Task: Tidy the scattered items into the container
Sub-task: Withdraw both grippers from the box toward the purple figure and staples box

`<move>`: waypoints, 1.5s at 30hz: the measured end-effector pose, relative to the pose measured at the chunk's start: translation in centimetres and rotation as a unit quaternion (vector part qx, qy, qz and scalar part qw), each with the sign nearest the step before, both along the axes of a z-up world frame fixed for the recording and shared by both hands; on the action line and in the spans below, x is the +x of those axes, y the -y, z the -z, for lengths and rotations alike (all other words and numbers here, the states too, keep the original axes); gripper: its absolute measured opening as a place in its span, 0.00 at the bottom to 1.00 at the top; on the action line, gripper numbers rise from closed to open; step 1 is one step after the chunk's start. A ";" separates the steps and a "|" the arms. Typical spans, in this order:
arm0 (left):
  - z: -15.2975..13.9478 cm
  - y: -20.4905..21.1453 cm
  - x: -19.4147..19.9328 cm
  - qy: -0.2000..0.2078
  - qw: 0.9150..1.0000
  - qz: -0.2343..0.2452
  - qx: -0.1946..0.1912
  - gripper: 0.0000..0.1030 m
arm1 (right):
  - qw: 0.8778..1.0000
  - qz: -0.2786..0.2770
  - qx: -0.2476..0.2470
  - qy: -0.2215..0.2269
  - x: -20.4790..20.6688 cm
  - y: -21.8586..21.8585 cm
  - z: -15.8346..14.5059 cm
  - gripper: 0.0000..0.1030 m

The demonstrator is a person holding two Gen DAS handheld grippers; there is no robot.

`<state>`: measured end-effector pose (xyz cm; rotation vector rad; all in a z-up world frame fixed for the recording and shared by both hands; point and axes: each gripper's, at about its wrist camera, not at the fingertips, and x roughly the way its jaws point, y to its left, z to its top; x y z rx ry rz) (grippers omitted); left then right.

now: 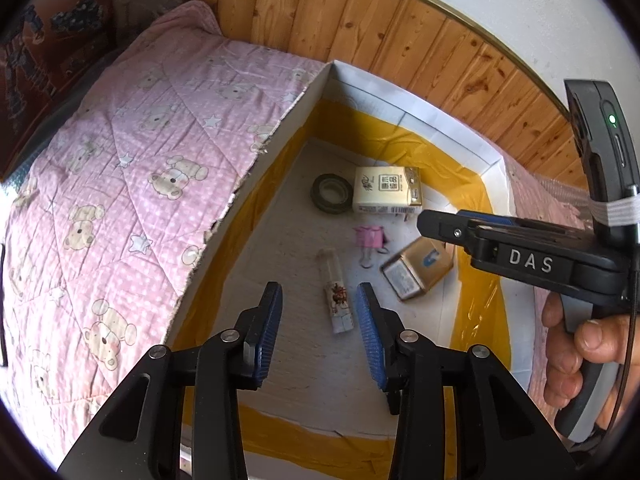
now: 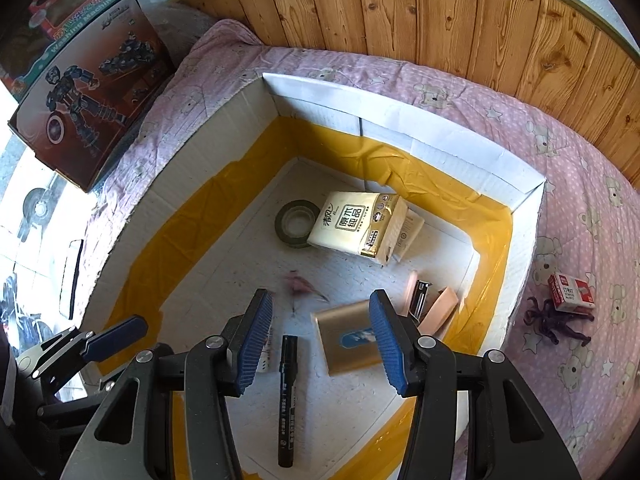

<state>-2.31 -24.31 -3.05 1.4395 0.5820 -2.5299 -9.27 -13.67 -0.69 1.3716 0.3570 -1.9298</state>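
A white cardboard box (image 2: 448, 148) lined with yellow tape sits on a pink bear quilt. Inside lie a tape roll (image 2: 296, 224), a tissue pack (image 2: 360, 224), a blurred pink binder clip (image 2: 298, 284), a gold box (image 2: 348, 336), a black marker (image 2: 286, 396), a small tube (image 1: 338, 296) and a pink stapler (image 2: 430, 304). My left gripper (image 1: 320, 316) is open and empty above the tube. My right gripper (image 2: 320, 336) is open and empty above the marker and gold box. A red staples box (image 2: 570, 288) and a purple toy figure (image 2: 554, 320) lie on the quilt right of the box.
A wooden panel wall (image 2: 400, 20) runs behind the bed. Toy boxes (image 2: 80, 92) are stacked at the far left. The right gripper (image 1: 430, 224) reaches in from the right in the left wrist view.
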 end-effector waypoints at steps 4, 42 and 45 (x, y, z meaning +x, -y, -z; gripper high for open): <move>-0.2 0.0 0.1 -0.003 1.000 -0.001 0.001 0.39 | 1.000 -0.003 -0.003 0.004 0.2 -0.3 -0.2 0.51; -7.1 -12.1 2.9 -0.170 0.973 0.154 -0.030 0.39 | 0.975 0.033 -0.216 0.035 5.0 -17.2 -4.5 0.51; -7.3 -14.3 3.3 -0.180 0.966 0.187 -0.016 0.39 | 0.971 0.061 -0.226 0.045 4.3 -19.9 -3.6 0.51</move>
